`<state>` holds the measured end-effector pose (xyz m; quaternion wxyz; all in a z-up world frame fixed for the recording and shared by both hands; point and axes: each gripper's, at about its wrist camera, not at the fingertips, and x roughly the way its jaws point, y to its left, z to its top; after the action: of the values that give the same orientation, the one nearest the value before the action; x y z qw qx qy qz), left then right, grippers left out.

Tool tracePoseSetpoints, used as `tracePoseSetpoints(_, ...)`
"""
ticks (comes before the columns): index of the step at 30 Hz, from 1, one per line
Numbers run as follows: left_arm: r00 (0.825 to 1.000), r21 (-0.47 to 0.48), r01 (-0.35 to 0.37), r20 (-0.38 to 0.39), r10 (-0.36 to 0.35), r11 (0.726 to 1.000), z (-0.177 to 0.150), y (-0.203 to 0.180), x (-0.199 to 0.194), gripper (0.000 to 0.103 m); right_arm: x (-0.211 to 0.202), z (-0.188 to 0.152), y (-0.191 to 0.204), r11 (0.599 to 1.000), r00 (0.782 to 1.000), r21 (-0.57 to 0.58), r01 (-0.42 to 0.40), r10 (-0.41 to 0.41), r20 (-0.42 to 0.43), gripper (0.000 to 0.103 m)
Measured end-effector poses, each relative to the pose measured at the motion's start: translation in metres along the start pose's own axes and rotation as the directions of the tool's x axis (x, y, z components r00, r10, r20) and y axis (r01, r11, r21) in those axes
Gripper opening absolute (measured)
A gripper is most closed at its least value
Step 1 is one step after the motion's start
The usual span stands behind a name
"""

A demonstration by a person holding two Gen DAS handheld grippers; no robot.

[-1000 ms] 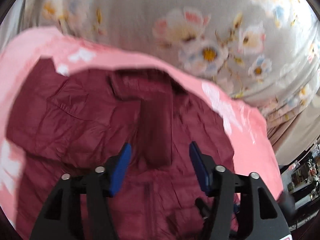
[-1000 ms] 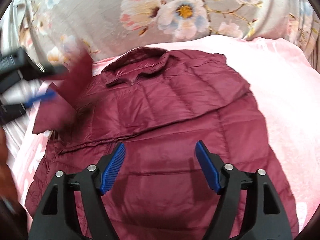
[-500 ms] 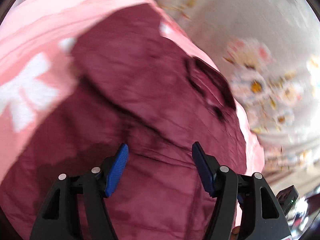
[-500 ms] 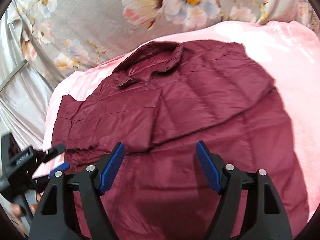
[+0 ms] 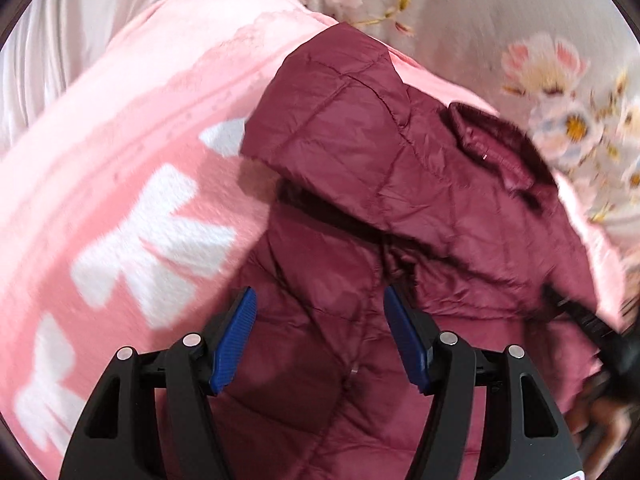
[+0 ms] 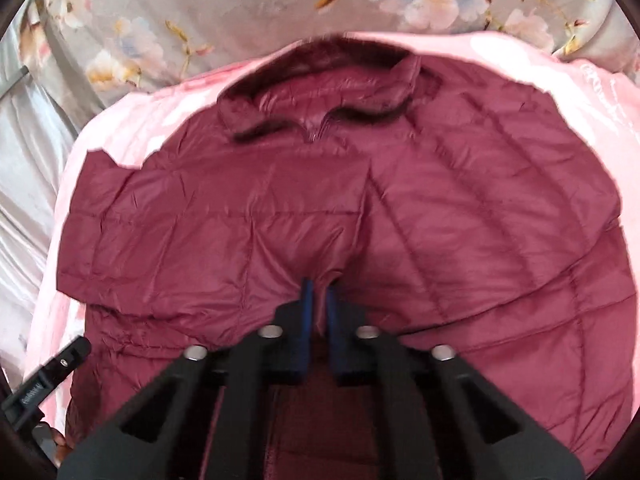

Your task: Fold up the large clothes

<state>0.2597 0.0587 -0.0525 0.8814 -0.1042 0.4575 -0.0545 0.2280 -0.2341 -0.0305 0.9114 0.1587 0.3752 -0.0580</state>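
Dark red quilted fabric fills most of both views: it is a padded jacket [image 6: 400,208] that lies spread on a pink blanket [image 5: 132,128] with white bow shapes. Around the blanket we see a grey bed sheet [image 6: 224,12] printed with pale flowers.

In the right wrist view the collar [image 6: 320,80] of the jacket is at the far side, and both sleeves lie folded across the chest, so that their edges meet near the middle. Our right gripper [image 6: 318,300] is closed there: its two blue pads stand almost together and pinch a small ridge of the jacket fabric between them.

In the left wrist view our left gripper [image 5: 318,340] is open. Its blue pads [image 5: 236,340] stand well apart above the lower part of the jacket, near the jacket's edge beside the blanket, and we see no fabric pressed by them. The folded sleeve [image 5: 340,128] lies beyond it. The black body of the other gripper shows at the right border of this view, blurred.
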Motion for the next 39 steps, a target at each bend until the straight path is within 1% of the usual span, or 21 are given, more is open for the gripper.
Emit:
tracePoseSetpoints(1,1.0,0.022,-0.017,0.002,0.017,1.0,0.001,-0.002,0.001,0.061,-0.009,0.006,-0.003,1.0,0.999,-0.004,0.022,-0.022,0.034,0.002)
tracePoseSetpoints(2,0.999,0.043,-0.038,0.004,0.038,0.998,0.003,-0.003,0.001,0.06,-0.024,0.013,-0.008,0.998,0.994,-0.012,0.064,-0.063,0.091,0.002)
tracePoseSetpoints(4,0.998,0.063,-0.06,0.007,0.06,0.996,0.006,-0.005,0.002,0.056,-0.045,0.024,-0.018,0.992,0.978,-0.01,0.129,-0.126,0.165,0.002)
tracePoseSetpoints(6,0.998,0.064,-0.06,-0.002,0.06,0.996,0.011,-0.007,0.005,0.051,-0.058,0.034,-0.03,0.985,0.965,-0.006,0.173,-0.169,0.199,0.002)
tracePoseSetpoints(8,0.999,0.05,-0.042,-0.022,0.044,0.998,0.014,-0.006,0.007,0.049,-0.065,0.04,-0.044,0.982,0.961,0.007,0.191,-0.188,0.204,0.002)
tracePoseSetpoints(12,0.998,0.038,0.011,-0.065,-0.008,0.999,0.026,-0.014,0.017,0.049,-0.069,0.047,-0.066,0.976,0.955,0.021,0.216,-0.216,0.202,0.002)
tracePoseSetpoints(15,0.994,0.0,0.057,-0.098,-0.057,0.998,0.037,-0.013,0.023,0.049,-0.07,0.049,-0.078,0.972,0.95,0.02,0.235,-0.234,0.205,0.002)
tracePoseSetpoints(18,0.991,-0.059,0.076,-0.109,-0.082,0.995,0.052,-0.007,0.032,0.049,-0.066,0.049,-0.085,0.971,0.951,0.015,0.24,-0.238,0.196,0.002)
tracePoseSetpoints(21,0.989,-0.098,0.078,-0.118,-0.089,0.992,0.07,0.001,0.041,0.049,-0.061,0.045,-0.088,0.97,0.953,0.003,0.244,-0.24,0.185,0.002)
tracePoseSetpoints(24,0.992,-0.119,0.041,-0.111,-0.054,0.992,0.084,0.005,0.05,0.049,-0.059,0.041,-0.09,0.97,0.954,0.0,0.243,-0.239,0.181,0.002)
tracePoseSetpoints(29,0.999,-0.152,-0.032,-0.047,0.025,0.988,0.103,0.014,0.053,0.048,-0.056,0.034,-0.099,0.97,0.956,0.015,0.242,-0.241,0.169,0.002)
tracePoseSetpoints(30,0.998,-0.147,-0.043,-0.05,0.036,0.988,0.106,0.016,0.057,0.035,-0.055,0.032,-0.1,0.97,0.956,0.018,0.244,-0.243,0.164,0.002)
tracePoseSetpoints(31,0.997,-0.134,-0.052,-0.062,0.044,0.99,0.107,0.015,0.061,0.027,-0.053,0.031,-0.101,0.969,0.957,0.02,0.245,-0.245,0.157,0.002)
tracePoseSetpoints(32,0.996,-0.121,-0.056,-0.079,0.047,0.991,0.108,0.016,0.064,0.015,-0.051,0.03,-0.103,0.969,0.958,0.022,0.245,-0.245,0.151,0.002)
tracePoseSetpoints(33,0.995,-0.114,-0.056,-0.087,0.046,0.992,0.107,0.016,0.066,0.01,-0.05,0.029,-0.105,0.97,0.96,0.027,0.24,-0.242,0.145,0.002)
tracePoseSetpoints(36,0.994,-0.043,-0.087,-0.071,0.084,0.995,0.102,0.009,0.062,0.003,-0.055,0.027,-0.106,0.973,0.96,0.039,0.227,-0.23,0.16,0.002)
tracePoseSetpoints(38,0.993,-0.007,-0.105,-0.051,0.104,0.994,0.097,0.005,0.058,0.002,-0.057,0.027,-0.105,0.971,0.956,0.032,0.238,-0.24,0.167,0.002)
tracePoseSetpoints(39,0.992,0.014,-0.117,-0.037,0.117,0.993,0.095,0.0,0.057,0.002,-0.054,0.026,-0.105,0.967,0.954,0.021,0.256,-0.256,0.158,0.002)
